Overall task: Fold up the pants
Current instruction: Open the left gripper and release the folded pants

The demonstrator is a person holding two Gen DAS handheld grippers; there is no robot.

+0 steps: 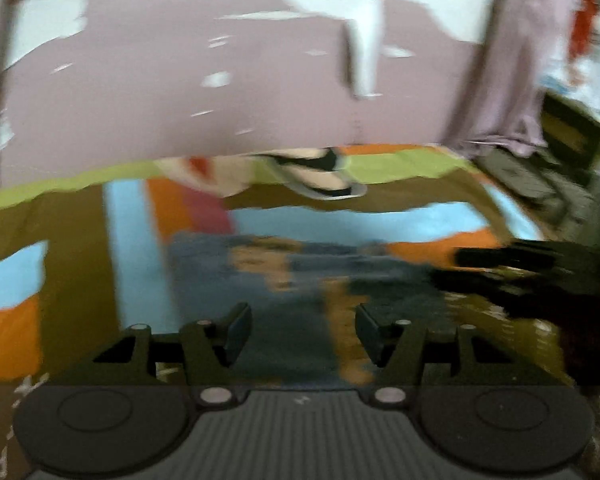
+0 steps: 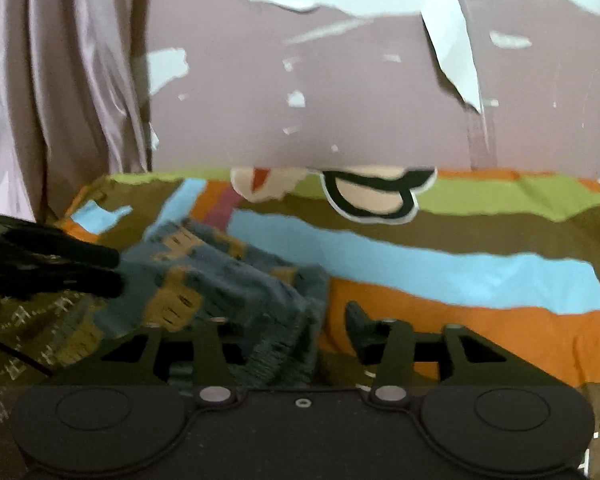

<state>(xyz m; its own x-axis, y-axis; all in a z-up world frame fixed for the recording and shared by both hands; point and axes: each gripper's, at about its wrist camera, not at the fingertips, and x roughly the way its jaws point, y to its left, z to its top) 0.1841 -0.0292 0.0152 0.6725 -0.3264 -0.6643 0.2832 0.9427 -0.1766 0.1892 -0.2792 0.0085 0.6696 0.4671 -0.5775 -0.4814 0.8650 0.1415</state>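
The pants (image 1: 268,280) are dark teal with tan patches and lie on a colourful striped bedsheet (image 1: 76,220). In the blurred left wrist view my left gripper (image 1: 300,332) is open just above the pants, nothing between its fingers. The right gripper shows there as a black shape (image 1: 512,268) at the right. In the right wrist view the pants (image 2: 228,288) lie bunched in folds at lower left. My right gripper (image 2: 284,340) is open, its left finger hidden under the fabric, its right finger (image 2: 360,328) over the sheet. The left gripper (image 2: 52,264) reaches in from the left and touches the pants.
A mauve wall (image 2: 300,120) with peeling paint stands behind the bed. A pale curtain (image 2: 60,80) hangs at the left of the right wrist view. A beige cartoon print (image 2: 372,196) is on the sheet near the wall. A dark box (image 1: 572,136) sits at far right.
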